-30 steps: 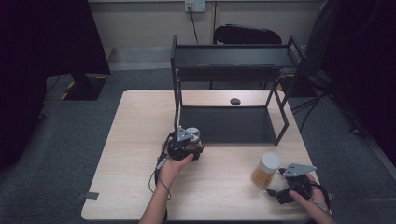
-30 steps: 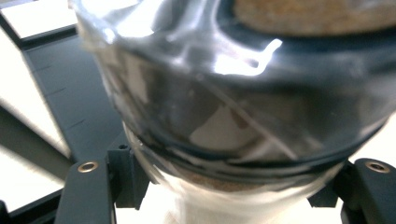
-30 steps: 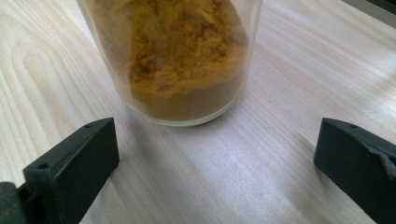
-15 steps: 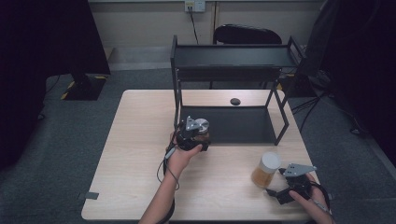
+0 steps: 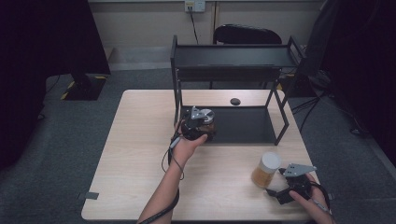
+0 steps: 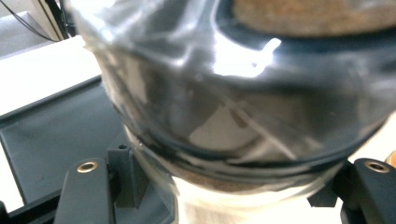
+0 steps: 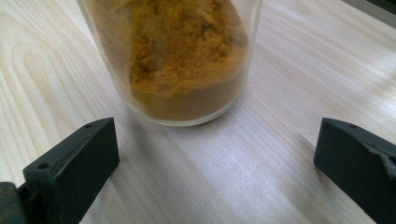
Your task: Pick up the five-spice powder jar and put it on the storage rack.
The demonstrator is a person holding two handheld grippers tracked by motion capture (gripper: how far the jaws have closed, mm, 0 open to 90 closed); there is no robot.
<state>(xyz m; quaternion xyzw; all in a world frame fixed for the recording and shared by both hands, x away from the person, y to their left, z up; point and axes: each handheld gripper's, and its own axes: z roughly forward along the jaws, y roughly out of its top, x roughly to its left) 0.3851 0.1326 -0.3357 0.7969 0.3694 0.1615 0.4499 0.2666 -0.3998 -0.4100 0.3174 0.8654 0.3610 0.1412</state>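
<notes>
Dark-filled glass jar [image 5: 206,129], clamped in the left tongs [image 5: 200,125], carried since a second ago up and away from the person, from the bare tabletop [image 5: 140,154] to the front left edge of the black shelf rack [image 5: 224,60], just over its lower tray [image 5: 243,126]. In the left gripper view, same jar [image 6: 243,93] pressed close between both black jaws, jaws shut on its glass wall, dark rim band and brownish contents showing, tray [image 6: 51,135] beneath. Long axis tipped away from the camera; cannot tell exactly how far from upright. No readable label or writing on it.

Farther right, second jar [image 5: 266,169] of orange-yellow powder with pale lid, unmoved, upright on the tabletop, long axis vertical. Right tongs [image 5: 280,189] resting just beside it, unmoved too. In the right gripper view, jaws wide apart, holding nothing, powder jar [image 7: 182,60] standing just ahead of them on the wood, untouched. No brand or lettering legible there either.
</notes>
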